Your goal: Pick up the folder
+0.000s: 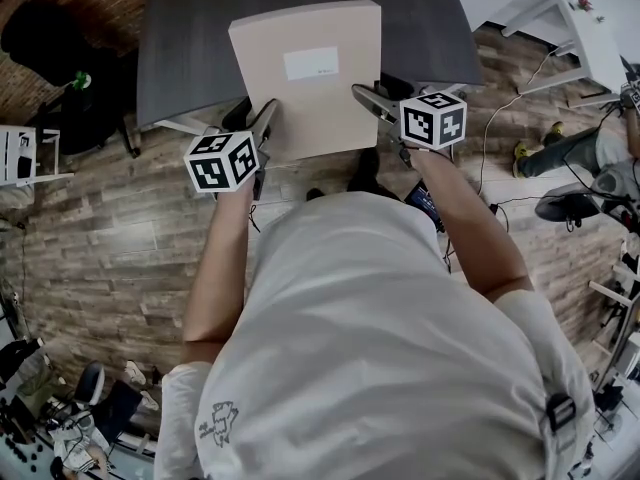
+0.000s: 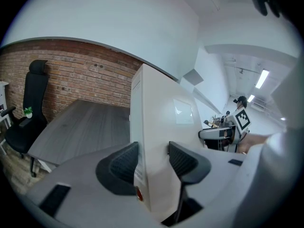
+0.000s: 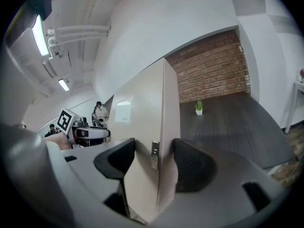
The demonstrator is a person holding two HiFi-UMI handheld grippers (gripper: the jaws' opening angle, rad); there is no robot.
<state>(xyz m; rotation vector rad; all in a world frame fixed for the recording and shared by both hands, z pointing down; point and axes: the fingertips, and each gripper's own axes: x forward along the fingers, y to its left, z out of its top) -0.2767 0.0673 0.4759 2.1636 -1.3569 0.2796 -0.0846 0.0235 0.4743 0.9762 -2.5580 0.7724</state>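
Observation:
A thick beige folder point(image 1: 305, 78) with a white label is held between both grippers, over the near edge of the dark grey table point(image 1: 190, 58). My left gripper point(image 1: 262, 128) is shut on the folder's near left corner, and my right gripper point(image 1: 372, 103) on its near right edge. In the left gripper view the folder point(image 2: 161, 127) stands on edge between the dark pads of the left gripper point(image 2: 152, 163). The right gripper view shows the folder point(image 3: 142, 127), with a small metal clasp, clamped by the right gripper point(image 3: 153, 161).
A black office chair point(image 1: 60, 78) stands left of the table near the brick wall point(image 2: 71, 75), with a small green plant point(image 3: 198, 107) close by. A white table point(image 1: 570, 28) and cables point(image 1: 500, 118) lie at the right on the wooden floor.

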